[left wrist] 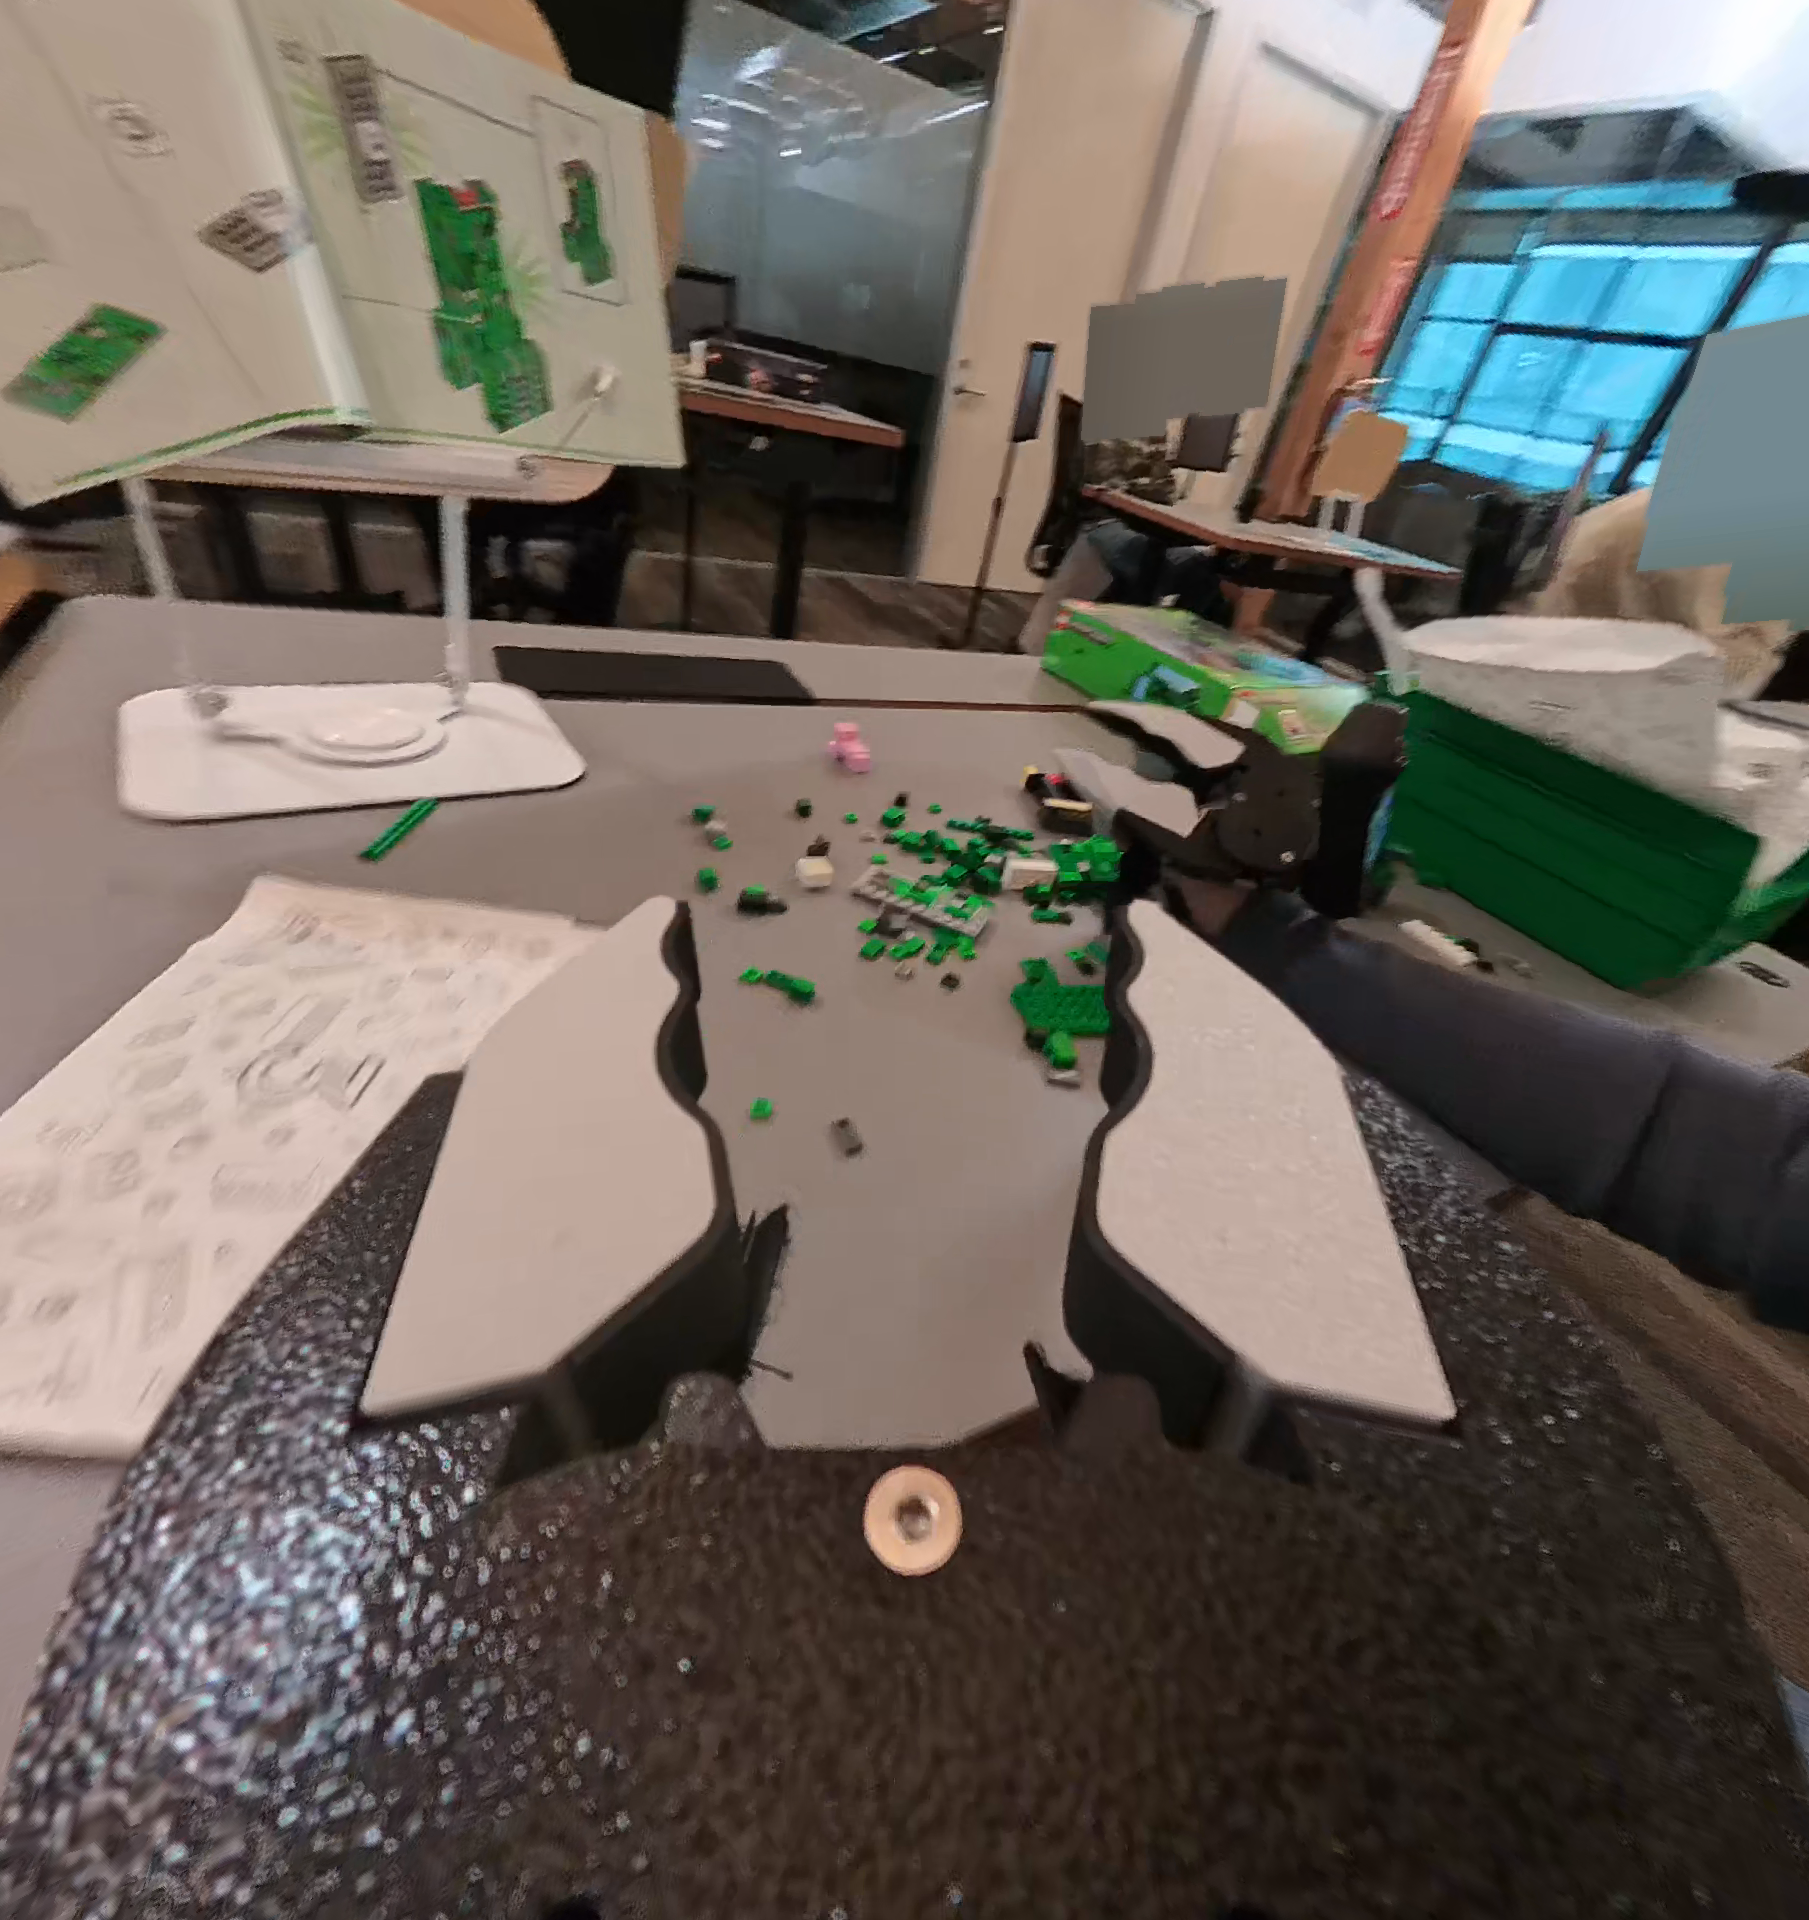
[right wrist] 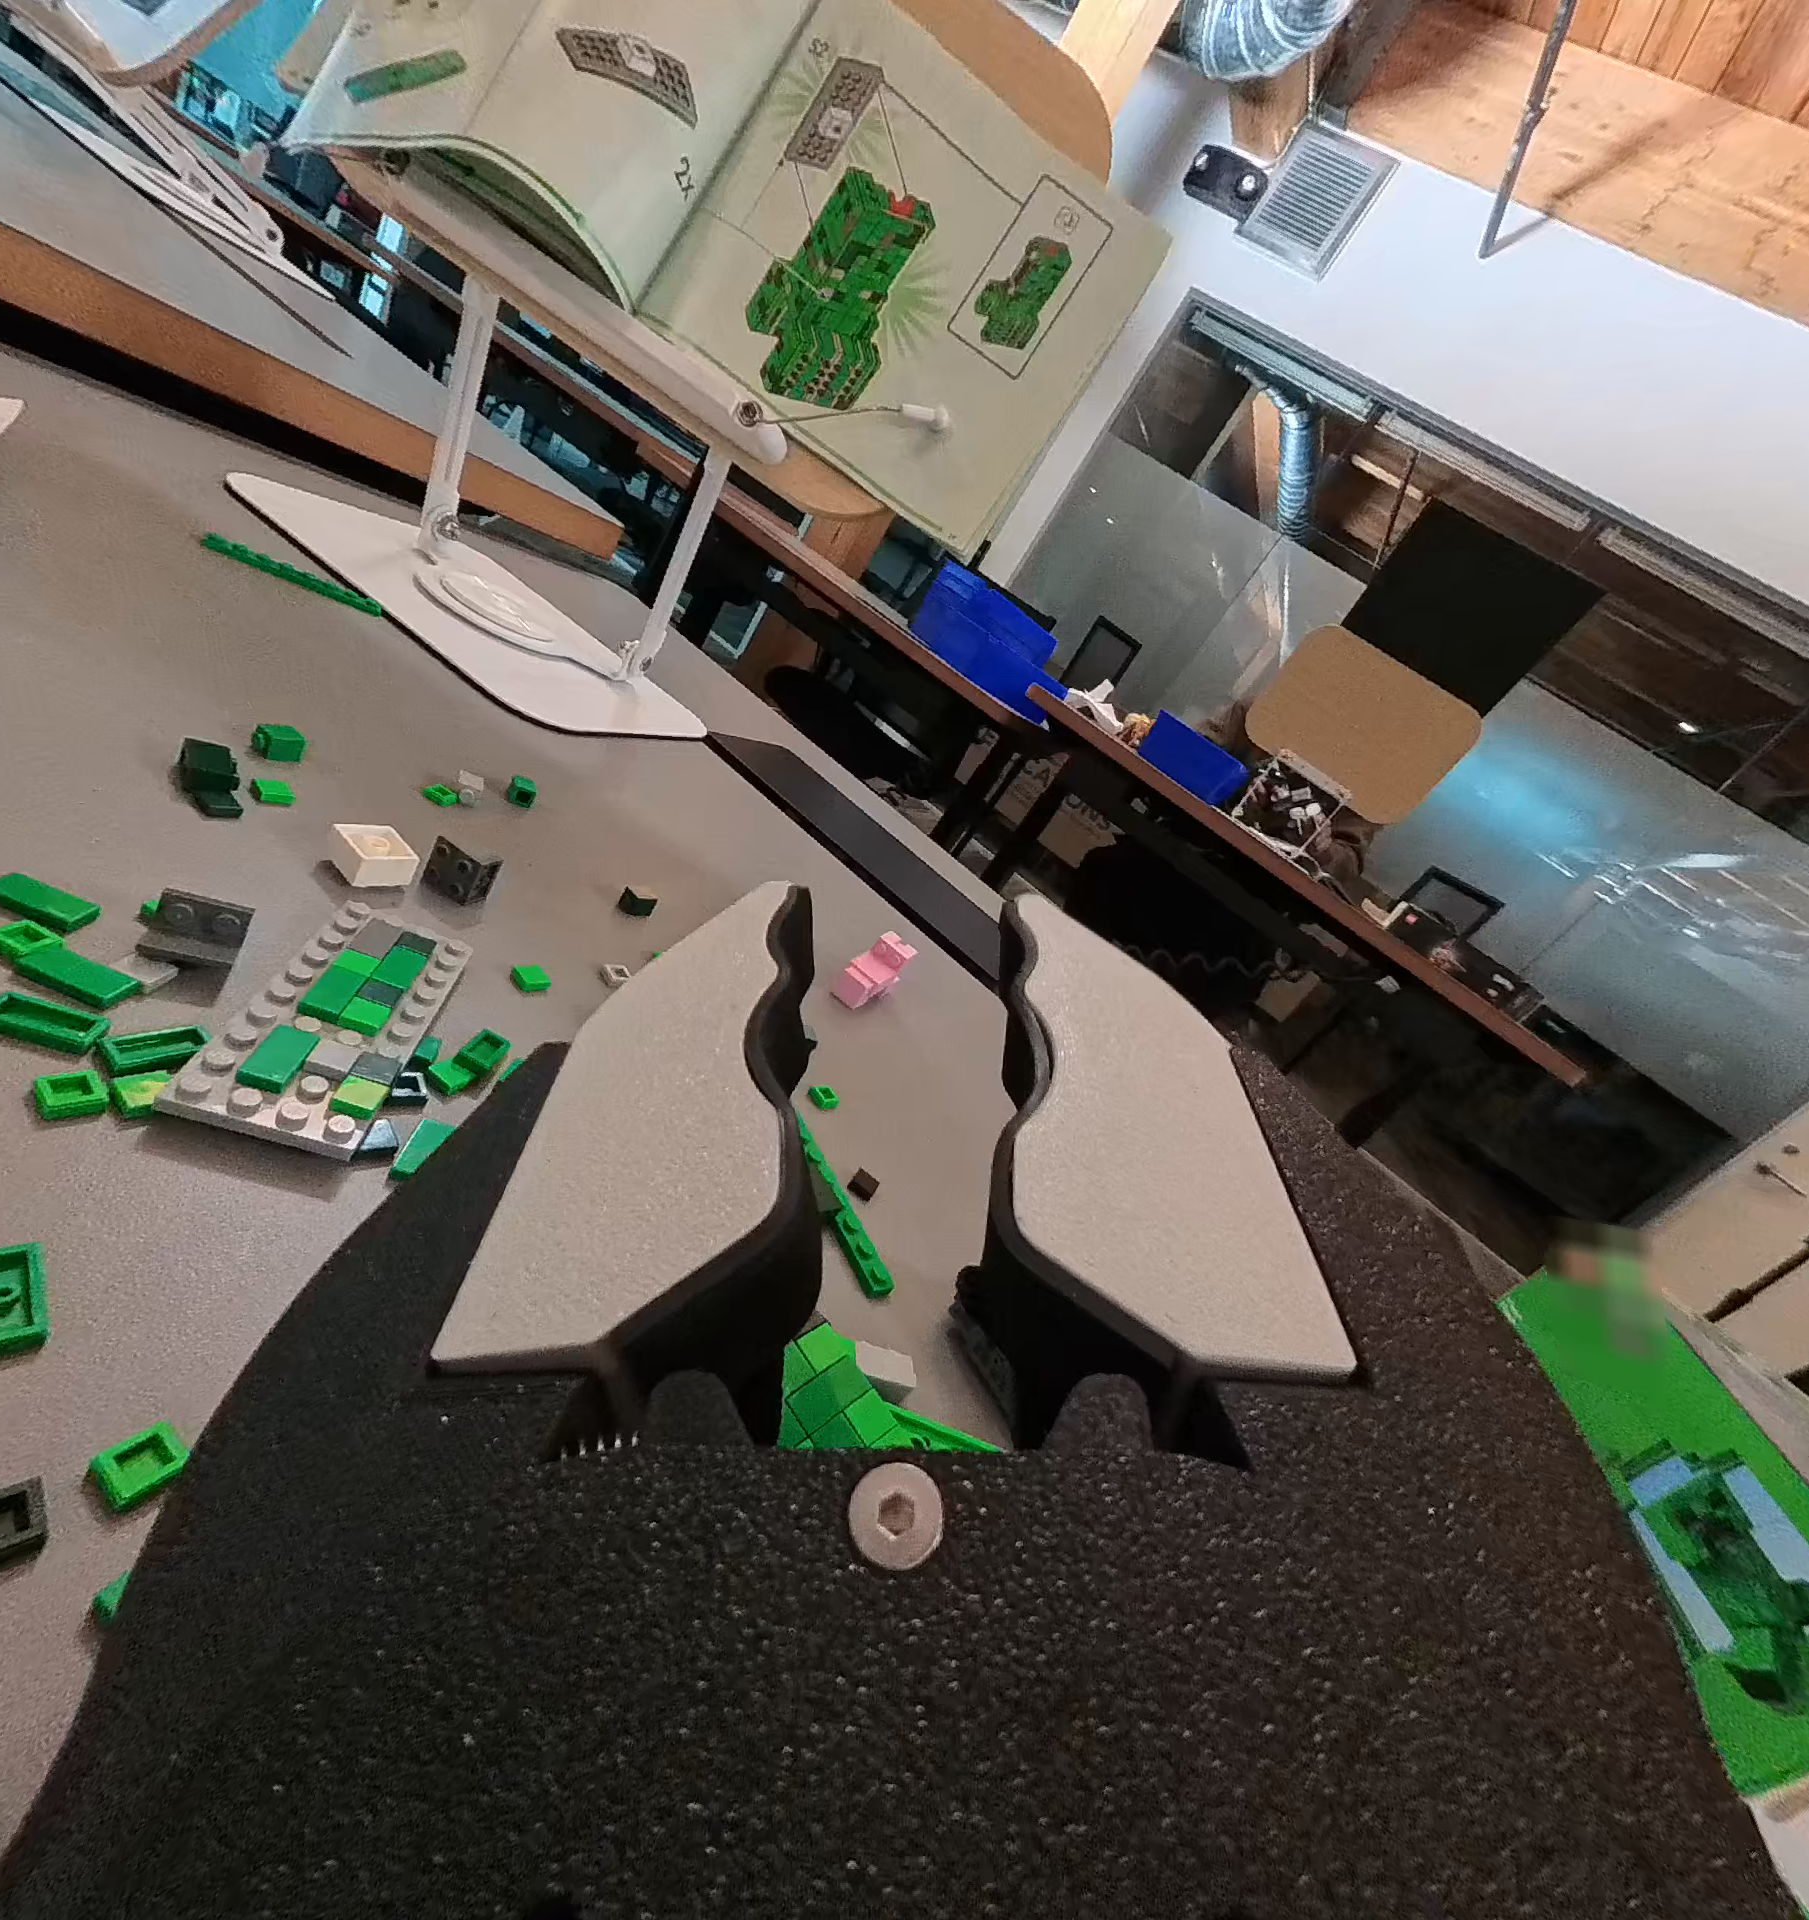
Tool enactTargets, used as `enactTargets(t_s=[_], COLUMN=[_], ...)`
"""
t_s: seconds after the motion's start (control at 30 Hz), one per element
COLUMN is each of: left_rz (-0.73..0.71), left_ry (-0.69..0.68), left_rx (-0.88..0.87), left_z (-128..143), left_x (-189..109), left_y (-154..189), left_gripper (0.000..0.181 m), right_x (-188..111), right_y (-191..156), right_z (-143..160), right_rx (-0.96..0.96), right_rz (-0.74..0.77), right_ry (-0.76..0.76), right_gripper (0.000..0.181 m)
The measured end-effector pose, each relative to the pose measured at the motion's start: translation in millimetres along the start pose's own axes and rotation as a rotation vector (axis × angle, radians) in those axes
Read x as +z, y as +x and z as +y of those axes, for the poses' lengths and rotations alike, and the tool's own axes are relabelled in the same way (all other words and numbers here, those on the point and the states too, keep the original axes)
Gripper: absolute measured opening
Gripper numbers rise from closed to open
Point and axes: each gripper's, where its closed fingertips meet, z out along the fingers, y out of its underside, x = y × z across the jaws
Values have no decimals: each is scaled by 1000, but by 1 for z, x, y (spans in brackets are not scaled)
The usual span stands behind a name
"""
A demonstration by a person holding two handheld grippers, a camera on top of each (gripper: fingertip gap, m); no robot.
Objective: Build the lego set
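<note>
Loose green, black and white Lego pieces (left wrist: pixel 941 862) lie scattered on the grey table (left wrist: pixel 567 831). Among them is a grey studded plate partly covered with green tiles (right wrist: pixel 328 1029), which also shows in the left wrist view (left wrist: pixel 921 906). My left gripper (left wrist: pixel 902 930) is open and empty, held above the near side of the scatter. My right gripper (right wrist: pixel 905 914) is open with nothing between its tips. It hovers low over the right side of the pile (left wrist: pixel 1082 736). A green built block (right wrist: pixel 838 1392) and a long green plate (right wrist: pixel 846 1221) lie under it.
An open instruction booklet (right wrist: pixel 775 208) rests on a white stand (right wrist: pixel 464 613) at the back. A pink pig figure (right wrist: pixel 872 971) stands beyond the pile. A printed sheet (left wrist: pixel 204 1091) lies left. A green set box (left wrist: pixel 1191 675) and a green bin (left wrist: pixel 1565 862) sit right. There is about 35 cm between the tips of the two grippers.
</note>
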Motion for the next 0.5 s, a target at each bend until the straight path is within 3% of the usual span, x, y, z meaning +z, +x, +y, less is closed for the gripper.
enactTargets(t_s=[0.1,0.2,0.27,0.4,0.5], left_rz=[-237,-490,-576,-644,-604], left_ry=[-3,133,166,59,-14], left_rx=[77,110,90,63,32], left_z=[28,64,92,118,128], left_x=[-43,-98,-122,-132,-116], left_y=[-9,-24,-31,-34,-44], left_gripper=[71,60,61,66,70], right_x=[-1,-2,-3,-4,-5], right_y=[-1,-1,2,7,8], right_z=[-1,-4,-5,-4,-3], right_rx=[-4,6,24,65,63], right_rz=[-4,-7,-3,11,26], right_ry=[8,25,36,42,28], right_gripper=[33,33,33,33,34])
